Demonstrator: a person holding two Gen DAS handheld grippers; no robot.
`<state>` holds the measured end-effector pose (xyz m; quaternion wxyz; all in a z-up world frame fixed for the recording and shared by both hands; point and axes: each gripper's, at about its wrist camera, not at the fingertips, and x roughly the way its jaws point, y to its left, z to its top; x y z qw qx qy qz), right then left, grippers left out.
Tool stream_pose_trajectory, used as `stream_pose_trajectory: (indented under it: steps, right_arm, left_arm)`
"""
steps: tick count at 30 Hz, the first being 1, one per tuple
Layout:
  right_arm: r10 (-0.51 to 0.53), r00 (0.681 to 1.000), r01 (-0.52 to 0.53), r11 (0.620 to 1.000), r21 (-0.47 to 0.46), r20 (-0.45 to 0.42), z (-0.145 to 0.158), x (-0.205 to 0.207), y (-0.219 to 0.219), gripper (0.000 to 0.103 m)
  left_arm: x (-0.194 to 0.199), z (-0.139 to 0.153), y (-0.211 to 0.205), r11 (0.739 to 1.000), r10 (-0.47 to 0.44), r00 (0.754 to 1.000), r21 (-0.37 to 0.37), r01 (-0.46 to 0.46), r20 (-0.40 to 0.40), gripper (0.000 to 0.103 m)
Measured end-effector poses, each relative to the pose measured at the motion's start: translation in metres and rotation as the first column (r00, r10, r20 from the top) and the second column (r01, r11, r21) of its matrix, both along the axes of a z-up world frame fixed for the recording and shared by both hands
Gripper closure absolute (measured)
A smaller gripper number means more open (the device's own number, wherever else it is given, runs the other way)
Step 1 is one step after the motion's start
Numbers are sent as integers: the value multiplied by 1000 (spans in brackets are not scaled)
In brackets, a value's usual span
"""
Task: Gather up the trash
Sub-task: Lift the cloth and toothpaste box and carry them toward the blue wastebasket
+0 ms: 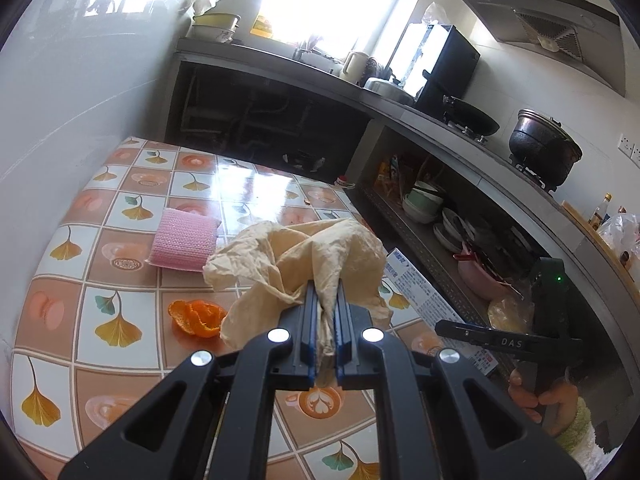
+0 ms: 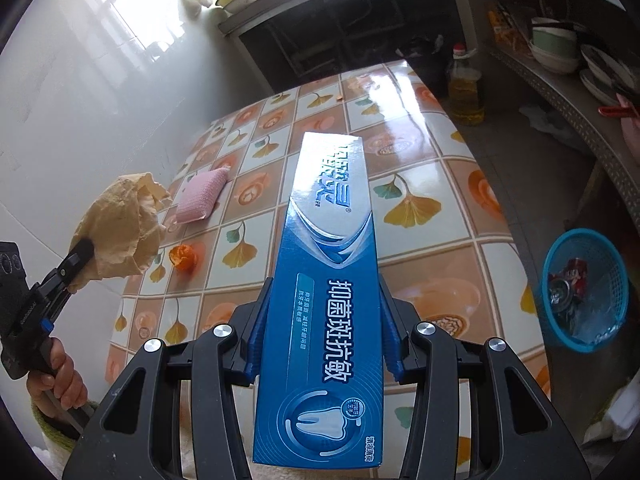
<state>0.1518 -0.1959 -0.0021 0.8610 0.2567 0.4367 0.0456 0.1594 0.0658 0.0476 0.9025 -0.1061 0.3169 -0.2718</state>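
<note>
My left gripper (image 1: pixel 326 300) is shut on a crumpled beige paper wad (image 1: pixel 296 256) and holds it above the tiled table (image 1: pixel 120 216). The right wrist view shows the same wad (image 2: pixel 120 232) at the far left in the left gripper (image 2: pixel 82 256). My right gripper (image 2: pixel 326 284) is shut on a long blue toothpaste box (image 2: pixel 332 240), its pads pressing both long sides, with the box held off the table and pointing away. An orange peel (image 1: pixel 198 318) lies on the table just left of the wad. A blue basket (image 2: pixel 576 236) with a crushed can stands on the floor to the right.
A pink scrub pad (image 1: pixel 184 242) lies on the table beyond the peel. A bottle of oil (image 2: pixel 466 88) stands on the floor past the table's far corner. A low shelf of bowls and plates (image 1: pixel 424 204) runs along the right, under a counter with a pot (image 1: pixel 544 148).
</note>
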Motion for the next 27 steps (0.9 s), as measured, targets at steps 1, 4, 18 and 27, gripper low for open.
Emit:
stream_pose_trajectory:
  steps: [1,4,18,27]
  right_arm:
    - [-2,1000,2,1000,2,3,1,-2,-1,59]
    - [-10,1000,10,1000,4,8,2,-7,-5,59]
    - [-56,998,55,998,21,42,10,-29,-26,59]
    - [-96,994,93,995,38,59,13,-45,-45,59]
  left_arm:
    - [0,0,-2,1000,-4,1000,2,4,0,97]
    - [-1,1,-8,1000,-16,1000,9,16,4,97]
    - [1,3,-35,997,-72,997,23,71,7,97]
    - [0,5,-59,993,-116,993,36,115,9,97]
